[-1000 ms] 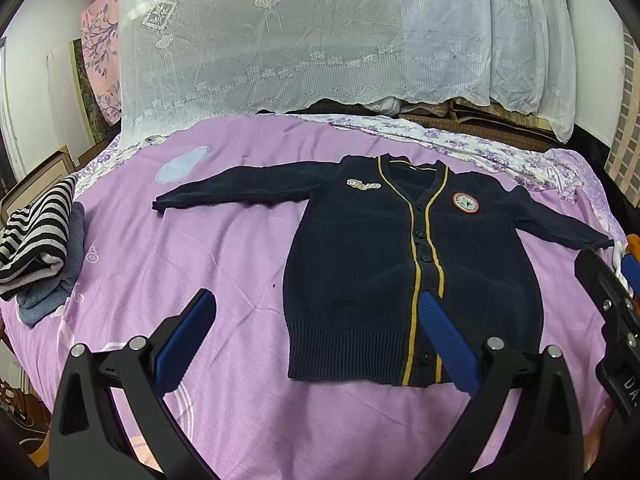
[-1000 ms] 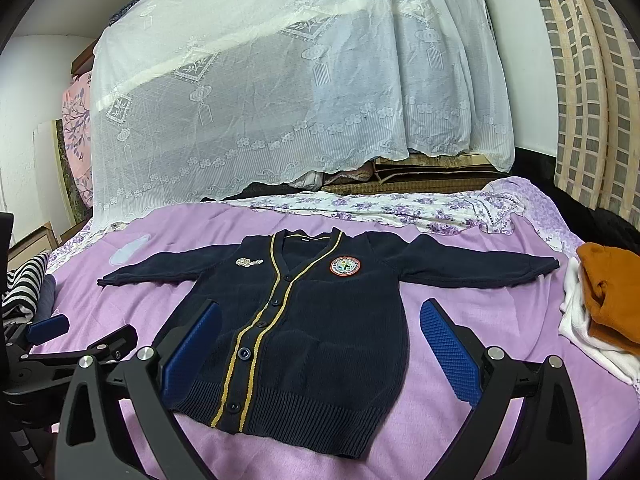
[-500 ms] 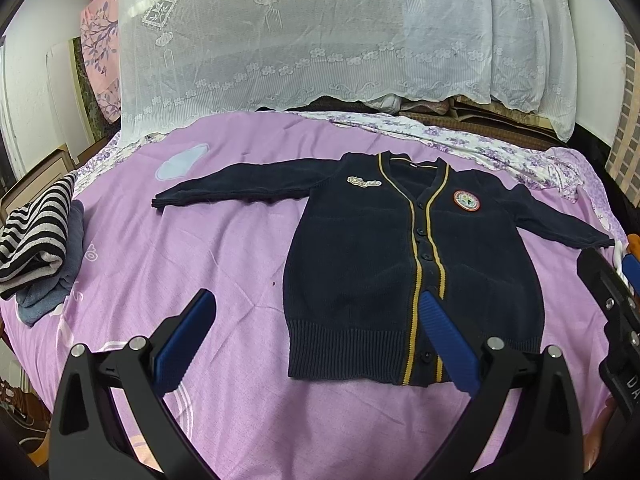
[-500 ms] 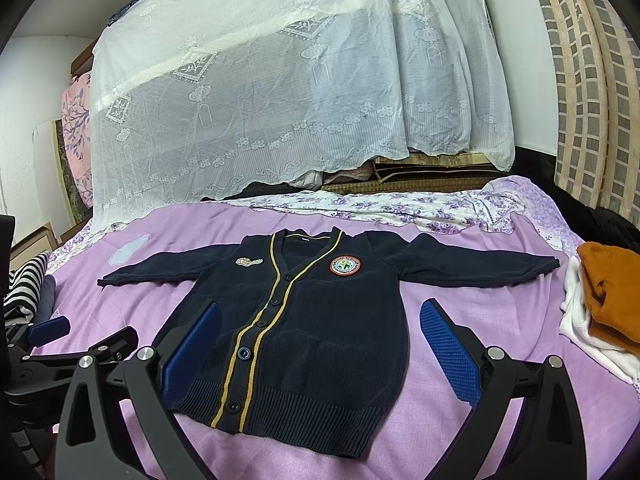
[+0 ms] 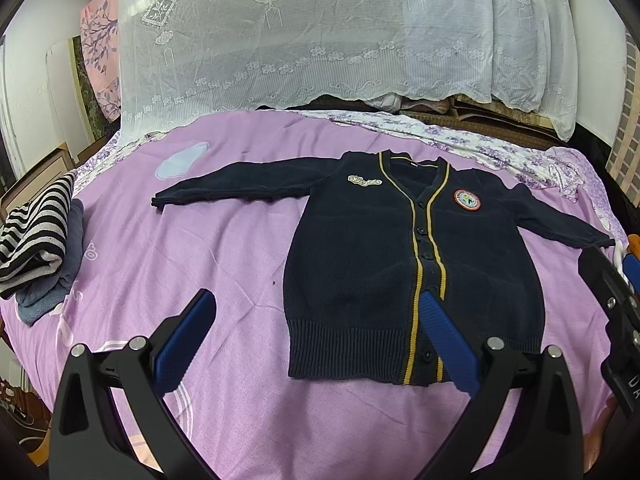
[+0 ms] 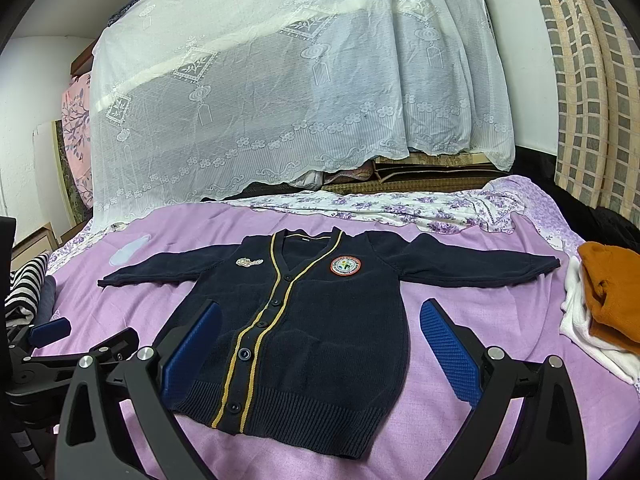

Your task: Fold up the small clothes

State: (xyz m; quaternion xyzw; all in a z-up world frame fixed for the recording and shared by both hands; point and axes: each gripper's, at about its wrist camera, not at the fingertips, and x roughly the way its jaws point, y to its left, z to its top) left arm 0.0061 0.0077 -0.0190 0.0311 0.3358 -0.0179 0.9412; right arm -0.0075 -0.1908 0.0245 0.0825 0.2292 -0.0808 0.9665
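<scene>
A small navy cardigan (image 5: 360, 264) with yellow placket stripes and a round badge lies flat, face up, on the purple bedsheet (image 5: 200, 248), both sleeves spread out. It also shows in the right wrist view (image 6: 320, 340). My left gripper (image 5: 316, 340) is open and empty, hovering above the hem's left part. My right gripper (image 6: 320, 352) is open and empty, hovering above the hem; it shows at the right edge of the left wrist view (image 5: 612, 300).
A striped folded garment on grey cloth (image 5: 36, 236) lies at the bed's left edge. An orange garment on white cloth (image 6: 608, 292) lies at the right. A white lace cover (image 5: 320, 32) drapes over stacked things behind the bed. A floral sheet (image 6: 380, 208) lies along the far side.
Almost nothing has changed; both grippers hold their places above the hem, with only a slight shift of view.
</scene>
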